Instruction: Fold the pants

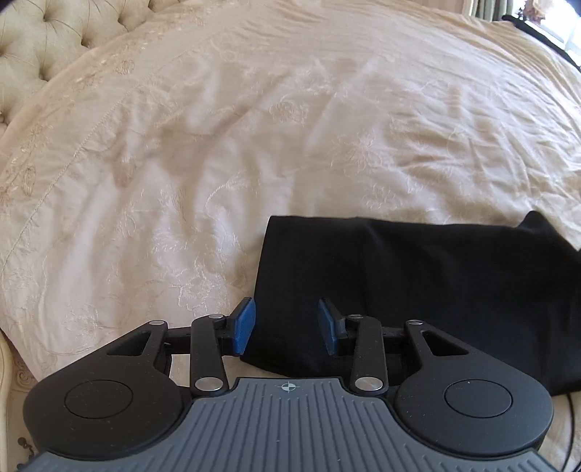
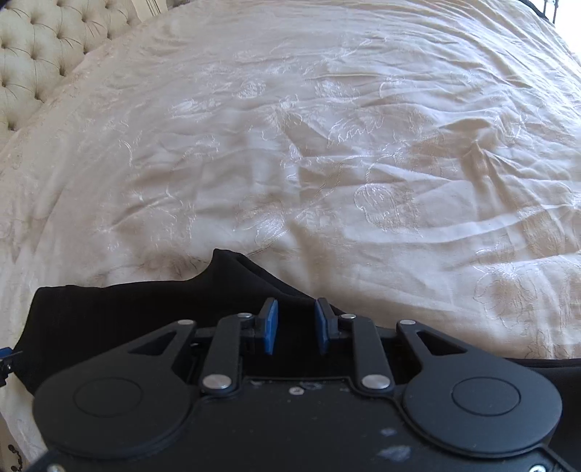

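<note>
Black pants [image 1: 417, 290] lie folded in a flat block on the cream bedspread [image 1: 254, 127] near the bed's near edge. My left gripper [image 1: 287, 316] is open, its blue pads [image 1: 244, 328] spread over the left end of the pants, nothing between them. In the right wrist view the pants [image 2: 127, 319] stretch left, with a raised peak at the far edge. My right gripper [image 2: 293, 314] is open above the pants' right part, with a narrower gap and nothing held. The cloth under both grippers is partly hidden.
A tufted cream headboard [image 1: 47, 40] stands at the far left, also in the right wrist view [image 2: 43, 47]. The embroidered bedspread [image 2: 326, 145] spreads wrinkled beyond the pants. A dark object [image 1: 537, 29] sits at the far right by a window. The carved bed frame [image 1: 11, 381] shows lower left.
</note>
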A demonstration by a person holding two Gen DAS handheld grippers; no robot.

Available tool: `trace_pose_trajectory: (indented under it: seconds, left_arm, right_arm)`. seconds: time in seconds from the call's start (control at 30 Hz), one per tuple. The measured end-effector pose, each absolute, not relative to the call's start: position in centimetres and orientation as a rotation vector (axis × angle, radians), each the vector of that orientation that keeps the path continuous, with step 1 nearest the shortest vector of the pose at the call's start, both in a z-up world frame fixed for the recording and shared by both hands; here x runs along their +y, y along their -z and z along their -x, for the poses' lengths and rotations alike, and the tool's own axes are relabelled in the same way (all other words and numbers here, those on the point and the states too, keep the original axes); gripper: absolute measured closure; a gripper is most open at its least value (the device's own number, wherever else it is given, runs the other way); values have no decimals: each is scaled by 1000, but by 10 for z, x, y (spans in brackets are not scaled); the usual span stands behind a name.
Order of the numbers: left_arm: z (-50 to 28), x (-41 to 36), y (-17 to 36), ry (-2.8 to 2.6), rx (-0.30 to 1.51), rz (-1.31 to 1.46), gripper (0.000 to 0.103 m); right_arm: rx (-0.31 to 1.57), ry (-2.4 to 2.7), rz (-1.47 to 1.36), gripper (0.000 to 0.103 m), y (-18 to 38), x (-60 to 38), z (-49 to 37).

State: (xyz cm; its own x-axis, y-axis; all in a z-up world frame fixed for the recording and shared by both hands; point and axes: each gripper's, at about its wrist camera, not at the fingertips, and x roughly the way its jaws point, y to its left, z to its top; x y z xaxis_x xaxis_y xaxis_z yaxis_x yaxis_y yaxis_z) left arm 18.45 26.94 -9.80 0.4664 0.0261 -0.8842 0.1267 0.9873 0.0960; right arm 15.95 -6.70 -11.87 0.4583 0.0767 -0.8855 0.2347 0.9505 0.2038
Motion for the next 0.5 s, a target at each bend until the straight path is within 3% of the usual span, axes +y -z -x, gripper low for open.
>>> trace_pose_trajectory:
  seconds: [0.2,0.5]
  left_arm:
    - [-170,199,74,206,1008,-214,67]
    - [-107,27,79,577,1018,-290,67]
  right_arm:
    - [1069,184,-366,77,97,-112,-88]
    - [1050,419,-461,74,78,-237,20]
